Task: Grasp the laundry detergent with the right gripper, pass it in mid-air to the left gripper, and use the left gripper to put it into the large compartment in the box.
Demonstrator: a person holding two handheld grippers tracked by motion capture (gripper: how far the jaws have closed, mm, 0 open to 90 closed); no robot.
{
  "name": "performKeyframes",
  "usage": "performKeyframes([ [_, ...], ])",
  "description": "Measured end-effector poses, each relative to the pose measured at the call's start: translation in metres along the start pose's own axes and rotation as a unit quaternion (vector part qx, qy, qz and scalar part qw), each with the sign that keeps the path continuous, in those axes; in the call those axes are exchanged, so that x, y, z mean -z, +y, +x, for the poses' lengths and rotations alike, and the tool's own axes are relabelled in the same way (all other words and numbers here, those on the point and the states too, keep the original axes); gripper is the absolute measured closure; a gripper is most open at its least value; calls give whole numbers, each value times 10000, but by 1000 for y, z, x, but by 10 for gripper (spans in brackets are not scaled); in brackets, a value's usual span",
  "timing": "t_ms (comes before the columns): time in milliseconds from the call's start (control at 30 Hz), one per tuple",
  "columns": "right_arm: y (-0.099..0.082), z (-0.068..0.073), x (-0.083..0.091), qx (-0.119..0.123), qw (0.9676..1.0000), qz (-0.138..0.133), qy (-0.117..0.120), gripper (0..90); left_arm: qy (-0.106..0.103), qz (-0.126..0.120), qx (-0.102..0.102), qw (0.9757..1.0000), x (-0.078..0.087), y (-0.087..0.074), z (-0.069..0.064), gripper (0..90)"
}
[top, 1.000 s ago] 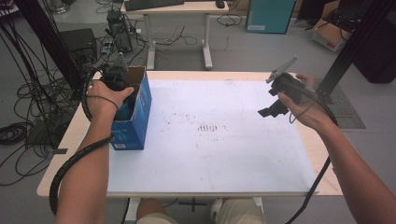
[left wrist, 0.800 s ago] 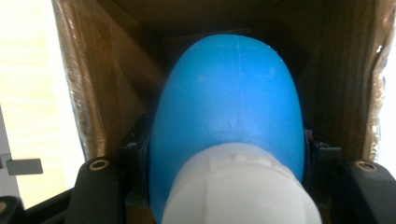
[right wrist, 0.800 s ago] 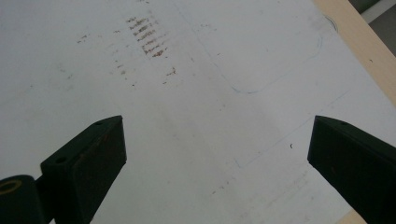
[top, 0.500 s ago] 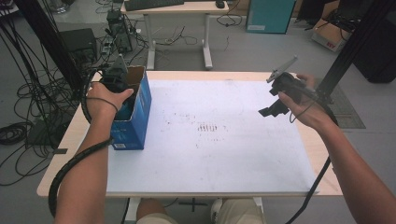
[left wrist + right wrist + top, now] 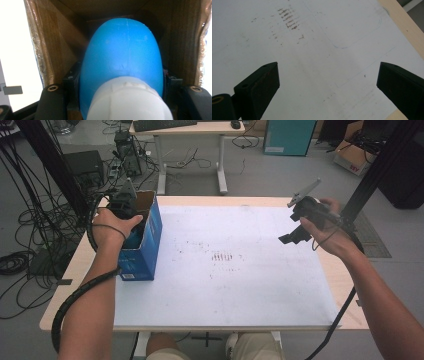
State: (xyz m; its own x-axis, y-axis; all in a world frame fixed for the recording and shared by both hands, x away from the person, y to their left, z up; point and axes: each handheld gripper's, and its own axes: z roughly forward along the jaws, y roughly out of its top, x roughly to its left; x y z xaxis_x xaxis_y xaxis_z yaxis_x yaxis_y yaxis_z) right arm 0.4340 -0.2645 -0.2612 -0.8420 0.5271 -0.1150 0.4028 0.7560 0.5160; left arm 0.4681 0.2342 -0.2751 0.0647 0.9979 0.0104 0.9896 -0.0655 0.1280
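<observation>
Nothing has moved in the last second: both hands are just where they were. The left gripper [image 5: 131,217] is down inside the blue box [image 5: 145,247], and its fingers [image 5: 51,100] are closed on a blue bottle with a white cap [image 5: 122,65], one on each side of it. The bottle is still in the box, so I think lifting it out comes next. The right gripper [image 5: 299,231] waits above the white surface [image 5: 240,285], its fingers [image 5: 259,85] wide with nothing between them.
</observation>
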Motion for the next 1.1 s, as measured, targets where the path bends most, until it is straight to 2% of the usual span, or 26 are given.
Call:
performKeyframes([
  [1100,3,-2,0,81,9999,77,4,45,-7,-18,-45,10000,0,-1,-1,366],
])
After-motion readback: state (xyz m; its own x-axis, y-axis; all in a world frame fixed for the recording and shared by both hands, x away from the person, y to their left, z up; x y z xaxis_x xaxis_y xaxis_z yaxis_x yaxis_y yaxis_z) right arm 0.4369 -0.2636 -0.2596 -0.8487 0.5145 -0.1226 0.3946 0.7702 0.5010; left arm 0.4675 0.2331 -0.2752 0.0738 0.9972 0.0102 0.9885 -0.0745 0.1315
